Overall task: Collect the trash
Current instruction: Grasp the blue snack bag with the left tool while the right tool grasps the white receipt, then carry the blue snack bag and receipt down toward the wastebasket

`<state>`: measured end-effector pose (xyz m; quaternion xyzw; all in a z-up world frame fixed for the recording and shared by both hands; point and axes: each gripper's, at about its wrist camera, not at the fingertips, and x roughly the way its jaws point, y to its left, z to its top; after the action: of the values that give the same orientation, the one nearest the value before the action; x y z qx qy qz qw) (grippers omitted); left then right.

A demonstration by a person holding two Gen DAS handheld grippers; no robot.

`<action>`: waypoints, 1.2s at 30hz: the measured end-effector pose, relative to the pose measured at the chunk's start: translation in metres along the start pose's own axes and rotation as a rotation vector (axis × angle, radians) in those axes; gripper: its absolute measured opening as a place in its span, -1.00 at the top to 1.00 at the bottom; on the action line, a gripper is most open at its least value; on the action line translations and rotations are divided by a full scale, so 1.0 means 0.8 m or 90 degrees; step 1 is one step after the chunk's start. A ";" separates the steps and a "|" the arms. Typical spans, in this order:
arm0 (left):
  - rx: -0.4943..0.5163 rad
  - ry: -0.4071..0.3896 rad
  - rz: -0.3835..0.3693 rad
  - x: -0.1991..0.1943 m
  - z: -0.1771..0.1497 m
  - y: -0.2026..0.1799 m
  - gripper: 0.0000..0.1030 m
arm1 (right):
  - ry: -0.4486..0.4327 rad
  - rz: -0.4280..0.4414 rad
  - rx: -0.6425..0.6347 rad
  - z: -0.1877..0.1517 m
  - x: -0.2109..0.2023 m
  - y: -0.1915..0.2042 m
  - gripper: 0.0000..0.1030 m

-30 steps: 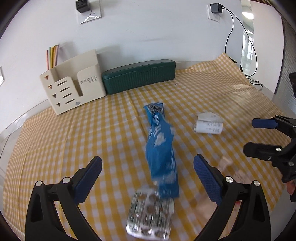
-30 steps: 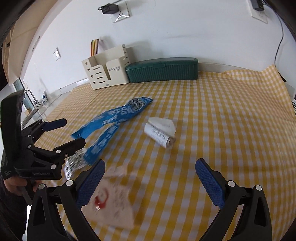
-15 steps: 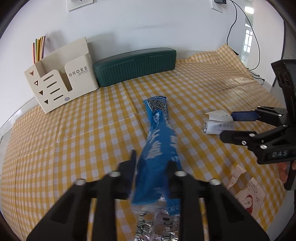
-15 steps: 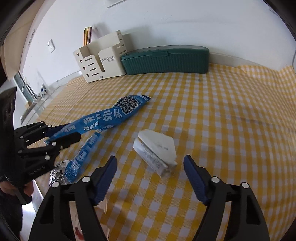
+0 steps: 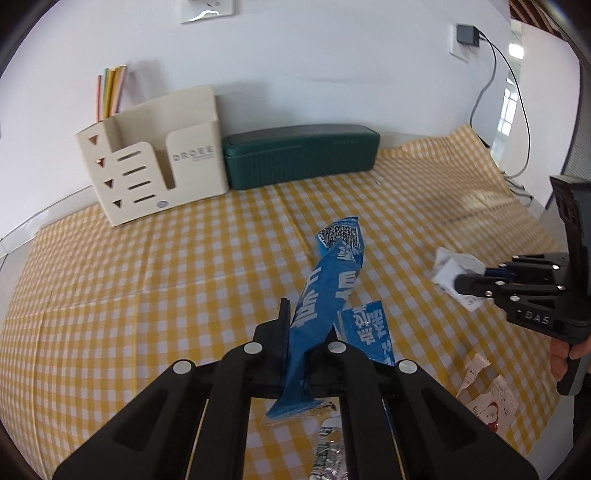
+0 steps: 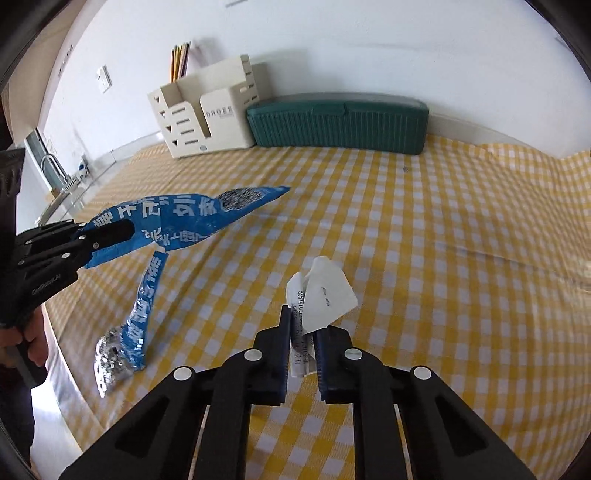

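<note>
My left gripper (image 5: 308, 332) is shut on a long blue snack wrapper (image 5: 328, 291) and holds it lifted above the checked tablecloth; it also shows in the right wrist view (image 6: 177, 218). My right gripper (image 6: 303, 332) is shut on a crumpled white paper receipt (image 6: 321, 291), held just above the cloth; it shows at the right of the left wrist view (image 5: 452, 275). A second blue wrapper strip (image 6: 146, 314) with a silver foil end (image 6: 109, 358) lies on the table. A small white and red sachet (image 5: 493, 404) lies near the front right edge.
A cream desk organiser (image 5: 155, 162) with coloured straws and a long dark green box (image 5: 301, 155) stand against the back wall. The yellow checked tablecloth (image 6: 443, 229) covers the table. A cable hangs from a wall charger (image 5: 467, 35) at the right.
My left gripper closed on the blue wrapper and lifted it off the table. My right gripper moved to the white receipt, closed on it and raised it.
</note>
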<state>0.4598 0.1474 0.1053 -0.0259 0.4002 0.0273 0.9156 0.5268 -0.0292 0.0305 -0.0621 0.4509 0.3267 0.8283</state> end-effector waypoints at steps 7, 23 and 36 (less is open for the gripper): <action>-0.027 -0.045 0.009 -0.049 -0.002 0.018 0.88 | -0.051 0.000 0.005 -0.012 -0.055 0.019 0.71; -0.046 -0.102 0.002 -0.177 -0.090 0.006 0.88 | -0.093 0.037 0.011 -0.115 -0.166 0.067 0.71; -0.055 -0.092 0.015 -0.258 -0.217 -0.015 0.88 | -0.058 0.074 -0.009 -0.213 -0.205 0.119 0.71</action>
<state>0.1937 0.1176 0.1392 -0.0587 0.3316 0.0573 0.9398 0.2873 -0.1024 0.0781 -0.0266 0.4132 0.3798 0.8272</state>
